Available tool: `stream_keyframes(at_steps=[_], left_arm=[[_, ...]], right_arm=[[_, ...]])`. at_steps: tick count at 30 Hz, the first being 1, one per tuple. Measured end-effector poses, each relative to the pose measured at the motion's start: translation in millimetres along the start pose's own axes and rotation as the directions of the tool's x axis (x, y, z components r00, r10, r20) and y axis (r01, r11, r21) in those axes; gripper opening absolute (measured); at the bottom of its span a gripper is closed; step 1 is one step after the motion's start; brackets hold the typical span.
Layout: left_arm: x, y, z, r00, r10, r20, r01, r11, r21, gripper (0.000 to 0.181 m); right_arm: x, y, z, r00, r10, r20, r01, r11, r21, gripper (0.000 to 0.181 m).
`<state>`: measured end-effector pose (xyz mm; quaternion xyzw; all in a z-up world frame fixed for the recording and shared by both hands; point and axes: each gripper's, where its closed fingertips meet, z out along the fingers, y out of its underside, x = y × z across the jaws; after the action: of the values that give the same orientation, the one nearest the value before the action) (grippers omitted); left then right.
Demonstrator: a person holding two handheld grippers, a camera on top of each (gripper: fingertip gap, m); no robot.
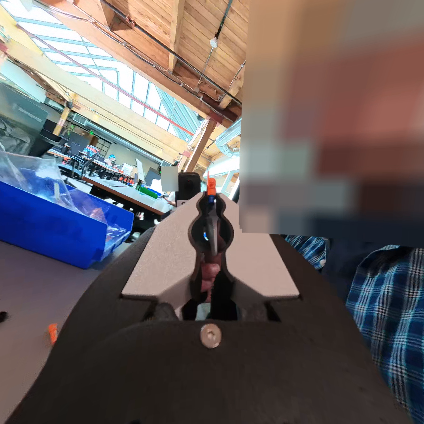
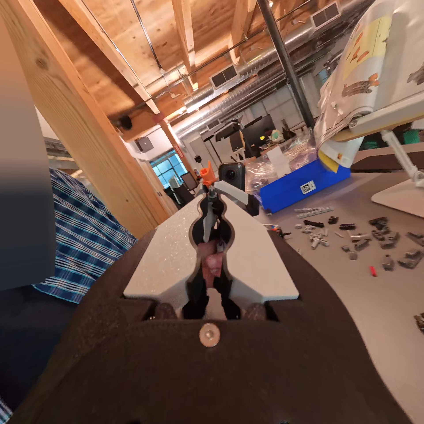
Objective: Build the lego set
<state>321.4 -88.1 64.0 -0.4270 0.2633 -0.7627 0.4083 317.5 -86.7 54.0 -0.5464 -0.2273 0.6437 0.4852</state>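
Observation:
A small lego assembly, an orange piece [image 1: 211,185] on a blue pin, is held up in the air in front of the person. My left gripper [image 1: 210,196] is shut on its blue lower end. My right gripper [image 2: 212,194] is shut on the same assembly from the opposite side, with the orange piece [image 2: 205,174] sticking up above its tips. The two grippers meet tip to tip. The left gripper's white finger [image 2: 231,192] and camera show in the right wrist view. Loose grey and black lego pieces [image 2: 367,238] lie on the grey table.
A blue bin [image 1: 57,220] with plastic bags stands on the table; it also shows in the right wrist view [image 2: 305,185]. An instruction booklet [image 2: 367,68] rests on a white stand at the right. A red piece [image 2: 373,271] and an orange piece [image 1: 51,332] lie loose. The person's plaid shirt [image 2: 87,241] is close behind.

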Motion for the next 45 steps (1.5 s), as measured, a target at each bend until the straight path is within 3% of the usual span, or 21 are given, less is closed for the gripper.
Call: stream_keyframes(at_steps=[1, 4, 8, 11, 13, 15, 17, 18, 20, 21, 24, 28, 31, 35, 40, 45], left_arm=[[-0.1, -0.1, -0.7, 1.0, 0.027, 0.007, -0.027, 1.0, -0.012, 0.005], [-0.4, 0.4, -1.3, 0.994, 0.106, 0.028, -0.105, 0.993, -0.045, 0.005], [-2.0, 6.2, 1.1, 0.984, 0.17, 0.043, -0.165, 0.981, -0.104, 0.005], [-8.6, 20.6, 0.7, 0.959, 0.271, 0.088, -0.243, 0.938, -0.246, 0.006], [-16.6, 39.5, -1.9, 0.924, 0.37, 0.097, -0.304, 0.864, -0.402, 0.006], [-28.8, 74.8, -7.1, 0.88, 0.473, 0.041, -0.346, 0.699, -0.625, 0.006], [-34.9, 108.5, -8.2, 0.849, 0.524, -0.074, -0.389, 0.521, -0.76, 0.007], [-39.4, 128.3, -12.1, 0.829, 0.537, -0.155, -0.41, 0.398, -0.821, 0.007], [-57.1, 156.2, -24.6, 0.75, 0.58, -0.319, -0.467, 0.12, -0.876, 0.007], [-59.9, 167.5, -26.8, 0.731, 0.561, -0.389, -0.495, 0.044, -0.868, 0.007], [-68.9, 195.7, -31.1, 0.694, 0.499, -0.519, -0.554, -0.09, -0.827, 0.007], [-82.3, 212.4, -43.9, 0.625, 0.451, -0.637, -0.593, -0.257, -0.763, 0.008], [-84.8, 218.0, -48.4, 0.564, 0.453, -0.69, -0.623, -0.315, -0.716, 0.012], [-82.5, 209.4, -55.0, 0.583, 0.47, -0.662, -0.594, -0.309, -0.743, 0.022], [-65.8, 201.0, -41.5, 0.662, 0.513, -0.546, -0.531, -0.192, -0.825, 0.027], [-72.4, 210.5, -31.6, 0.64, 0.474, -0.604, -0.526, -0.302, -0.795, 0.018]], right_arm=[[0.4, 0.1, 0.3, 1.0, 0.024, 0.016, -0.024, 1.0, 0.004, 0.004], [-3.2, 2.4, 1.7, 0.994, 0.078, 0.079, -0.078, 0.997, 0.003, 0.005], [-1.1, 9.4, -0.1, 0.994, 0.081, 0.07, -0.08, 0.997, -0.016, 0.005], [14.7, 22.5, -22.3, 0.998, 0.009, -0.068, -0.015, 0.996, -0.086, 0.004], [29.4, 36.6, -51.6, 0.98, -0.036, -0.194, 0.005, 0.987, -0.158, 0.004], [39.8, 49.4, -84.8, 0.946, -0.095, -0.311, 0.025, 0.974, -0.223, 0.004], [43.7, 58.6, -114.8, 0.911, -0.128, -0.392, 0.025, 0.966, -0.258, 0.005], [43.7, 63.1, -126.8, 0.897, -0.137, -0.421, 0.021, 0.963, -0.27, 0.005], [43.8, 72.3, -146.8, 0.861, -0.181, -0.475, 0.029, 0.951, -0.309, 0.005], [42.4, 75.8, -153.0, 0.852, -0.188, -0.489, 0.027, 0.948, -0.317, 0.005], [43.1, 85.5, -165.0, 0.829, -0.213, -0.516, 0.027, 0.939, -0.344, 0.005], [44.8, 94.6, -170.5, 0.818, -0.248, -0.519, 0.034, 0.922, -0.387, 0.005], [45.2, 95.4, -170.3, 0.824, -0.253, -0.506, 0.037, 0.917, -0.398, 0.005], [45.3, 95.8, -171.1, 0.842, -0.232, -0.487, 0.017, 0.914, -0.405, 0.005], [46.1, 98.6, -172.3, 0.843, -0.235, -0.484, 0.012, 0.908, -0.419, 0.005], [45.4, 99.6, -170.8, 0.851, -0.221, -0.476, 0.003, 0.91, -0.415, 0.005]])
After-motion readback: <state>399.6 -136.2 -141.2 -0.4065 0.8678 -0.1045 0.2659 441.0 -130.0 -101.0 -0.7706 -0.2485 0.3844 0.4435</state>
